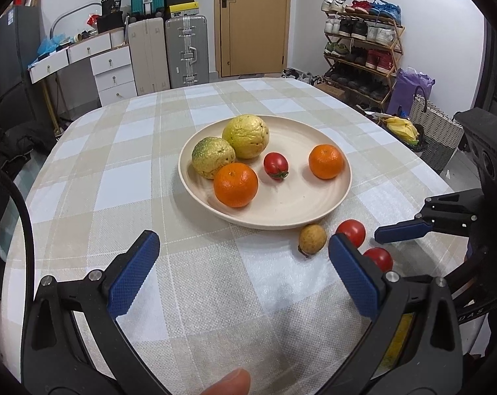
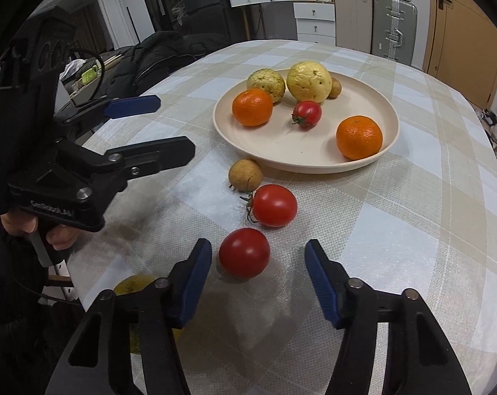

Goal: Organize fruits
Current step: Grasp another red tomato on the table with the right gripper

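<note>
A cream plate (image 1: 281,210) (image 2: 281,144) holds two yellow-green citrus (image 1: 247,135) (image 2: 307,80), two oranges (image 1: 236,184) (image 2: 358,136) and a small tomato (image 1: 275,165) (image 2: 307,114). On the cloth in front of the plate lie a small brown fruit (image 1: 311,239) (image 2: 245,174) and two tomatoes (image 2: 274,205) (image 2: 244,252). My right gripper (image 2: 258,276) is open, its fingers just short of the nearer tomato on either side. My left gripper (image 1: 243,271) is open and empty over bare cloth, left of the loose fruit. A yellow fruit (image 2: 133,284) lies partly hidden under my right gripper's left finger.
The table has a checked cloth (image 1: 117,181). A dark jacket (image 2: 169,56) hangs at its far left edge. Suitcases, drawers, a door and a shoe rack (image 1: 360,52) stand beyond. A basket with bananas (image 1: 401,130) sits off the right edge.
</note>
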